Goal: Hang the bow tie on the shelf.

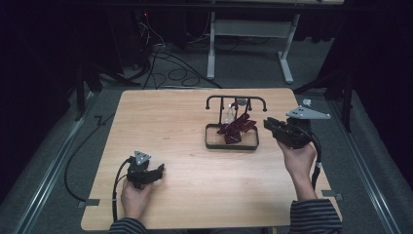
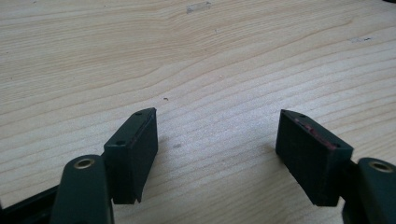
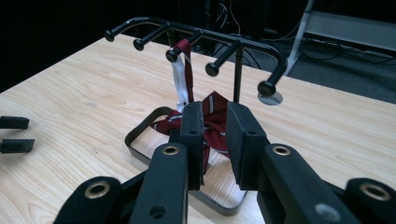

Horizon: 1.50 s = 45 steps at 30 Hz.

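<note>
One dark metal rack (image 1: 233,127) with five knobbed pegs stands at the table's (image 1: 185,146) two o'clock; its tray base holds one maroon striped tie (image 1: 235,130), looped over the middle peg. Two grippers: the right gripper (image 3: 215,135), jaws narrowly parted around nothing, faces the tie from three o'clock; the left gripper (image 2: 217,144), spread wide, rests at seven o'clock.

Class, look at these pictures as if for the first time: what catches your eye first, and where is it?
The dark red striped tie stands out, hanging from a peg of the black rack and heaped in its base tray on the right half of the wooden table. Right of it, the right tongs point at the tie, jaws slightly apart with nothing gripped. Near the front left, the left tongs sit open over bare wood.
</note>
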{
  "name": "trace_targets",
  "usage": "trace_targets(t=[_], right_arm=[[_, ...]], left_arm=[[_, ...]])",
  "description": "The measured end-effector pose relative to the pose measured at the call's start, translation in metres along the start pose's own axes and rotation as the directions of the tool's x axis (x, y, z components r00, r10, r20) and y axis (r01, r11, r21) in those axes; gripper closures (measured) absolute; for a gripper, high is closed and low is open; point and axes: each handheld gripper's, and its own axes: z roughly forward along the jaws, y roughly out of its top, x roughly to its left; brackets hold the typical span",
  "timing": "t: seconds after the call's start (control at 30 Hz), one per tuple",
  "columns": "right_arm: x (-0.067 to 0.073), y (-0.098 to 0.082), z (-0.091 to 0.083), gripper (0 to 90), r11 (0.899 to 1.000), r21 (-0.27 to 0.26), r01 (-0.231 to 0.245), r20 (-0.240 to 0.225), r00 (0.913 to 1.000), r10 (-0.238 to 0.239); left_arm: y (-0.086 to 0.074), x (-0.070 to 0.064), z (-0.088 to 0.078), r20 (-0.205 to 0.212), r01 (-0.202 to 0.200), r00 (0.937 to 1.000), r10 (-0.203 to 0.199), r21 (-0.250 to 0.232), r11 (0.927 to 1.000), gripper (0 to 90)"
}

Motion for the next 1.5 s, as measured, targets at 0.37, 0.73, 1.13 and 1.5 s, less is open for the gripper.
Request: trace_targets(t=[0.37, 0.73, 1.13, 1.5], right_arm=[[0.004, -0.014, -0.007, 77.3, 1.0, -0.014, 0.0, 0.04, 0.9992, 0.001], [0.011, -0.042, -0.005, 75.6, 0.999, -0.012, -0.032, 0.033, 0.9989, 0.032], [0.003, -0.071, -0.015, 73.9, 0.999, -0.031, -0.035, 0.007, 0.9994, 0.035], [-0.008, -0.1, -0.009, 73.5, 0.997, -0.01, -0.07, 0.01, 0.9975, 0.07]], left_arm=[[-0.001, 0.0, -0.001, 0.003, -0.002, 1.0, 0.002, 0.0, 1.0, 29.9], [-0.001, 0.0, -0.001, 0.004, -0.007, 1.0, 0.007, 0.003, 1.0, 29.8], [0.0, -0.001, 0.0, -0.003, -0.004, 1.0, 0.004, 0.0, 1.0, 30.3], [0.0, -0.001, 0.0, 0.0, -0.006, 1.0, 0.006, 0.002, 1.0, 29.7]])
